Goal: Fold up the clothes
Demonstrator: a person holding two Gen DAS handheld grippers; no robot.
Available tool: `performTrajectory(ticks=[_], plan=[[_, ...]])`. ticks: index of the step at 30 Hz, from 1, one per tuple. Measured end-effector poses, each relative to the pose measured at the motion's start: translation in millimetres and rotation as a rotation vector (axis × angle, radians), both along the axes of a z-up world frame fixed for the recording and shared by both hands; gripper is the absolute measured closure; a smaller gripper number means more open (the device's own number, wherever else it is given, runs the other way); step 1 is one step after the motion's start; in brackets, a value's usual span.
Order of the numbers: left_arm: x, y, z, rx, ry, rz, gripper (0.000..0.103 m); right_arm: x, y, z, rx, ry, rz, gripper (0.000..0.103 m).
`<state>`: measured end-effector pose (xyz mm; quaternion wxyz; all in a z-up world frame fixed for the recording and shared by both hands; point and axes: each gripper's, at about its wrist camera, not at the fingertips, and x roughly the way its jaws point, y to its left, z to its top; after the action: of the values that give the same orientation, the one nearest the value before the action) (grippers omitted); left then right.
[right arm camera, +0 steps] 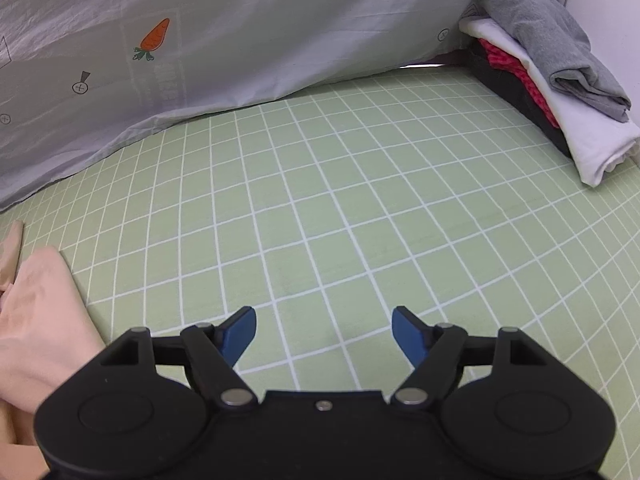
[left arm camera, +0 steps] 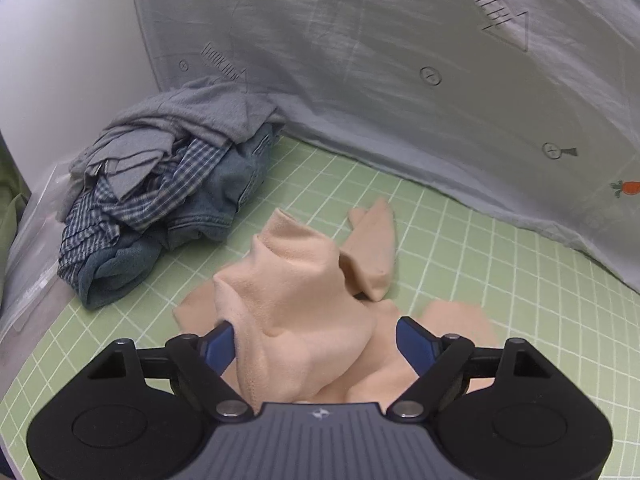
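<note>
A crumpled peach garment (left arm camera: 304, 300) lies on the green grid mat (left arm camera: 460, 264). My left gripper (left arm camera: 316, 344) is open, its blue fingers standing wide on either side of a raised fold of the garment, which bunches up between them. The same garment shows at the left edge of the right wrist view (right arm camera: 36, 320). My right gripper (right arm camera: 324, 334) is open and empty above the bare mat (right arm camera: 340, 200), to the right of the garment.
A heap of unfolded blue, checked and grey clothes (left arm camera: 168, 184) lies at the back left. A stack of folded clothes (right arm camera: 552, 80) sits at the back right. A grey sheet with carrot prints (left arm camera: 400, 60) hangs behind the mat.
</note>
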<state>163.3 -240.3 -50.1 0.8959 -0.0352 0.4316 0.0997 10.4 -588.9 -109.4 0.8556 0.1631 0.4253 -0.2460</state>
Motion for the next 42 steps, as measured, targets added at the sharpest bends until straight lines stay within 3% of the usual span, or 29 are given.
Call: performTrajectory(ticks=[2,3,5,7,9,12,15,17,18,20,21,27,31,36,39,42], plan=[[0,15,-10,-0.008,0.036,0.030,0.022,11,11,0,0.010,-0.007,0.052,0.027],[-3,23,-17,-0.018,0.057,0.040,0.028,17,17,-1,0.016,-0.010,0.080,0.027],[-7,38,-29,-0.058,0.102,0.061,0.047,33,33,-2,0.050,-0.023,0.141,0.027],[-15,53,-39,-0.144,0.120,0.073,0.073,48,50,-4,0.088,-0.046,0.211,0.027],[-22,61,-47,-0.194,0.133,0.070,0.086,63,68,-10,0.138,-0.062,0.282,0.027],[-27,63,-51,-0.226,0.127,0.046,0.091,81,89,-23,0.235,-0.076,0.350,0.027],[-30,61,-51,-0.242,0.120,0.026,0.093,91,104,-34,0.266,-0.067,0.375,0.031],[-31,59,-51,-0.244,0.119,0.018,0.094,92,112,-36,0.276,-0.059,0.417,0.050],[-32,57,-51,-0.245,0.122,0.014,0.094,91,115,-38,0.275,-0.046,0.442,0.066],[-33,53,-52,-0.244,0.128,0.003,0.094,86,118,-39,0.262,-0.025,0.491,0.084],[-34,50,-53,-0.243,0.130,-0.006,0.094,82,118,-37,0.248,-0.029,0.512,0.098],[-49,27,-53,-0.274,0.141,-0.093,0.094,37,78,-8,0.185,-0.108,0.349,0.099],[-68,4,-56,-0.319,0.154,-0.220,0.094,-8,53,29,0.099,-0.179,0.216,0.099],[-93,-15,-53,-0.320,0.161,-0.345,0.089,-37,55,64,-0.009,-0.240,0.188,0.098],[-99,-1,-46,-0.313,0.148,-0.329,0.089,-34,68,62,-0.016,-0.219,0.242,0.098],[-98,20,-37,-0.315,0.120,-0.284,0.081,-22,68,37,0.075,-0.136,0.214,0.092]])
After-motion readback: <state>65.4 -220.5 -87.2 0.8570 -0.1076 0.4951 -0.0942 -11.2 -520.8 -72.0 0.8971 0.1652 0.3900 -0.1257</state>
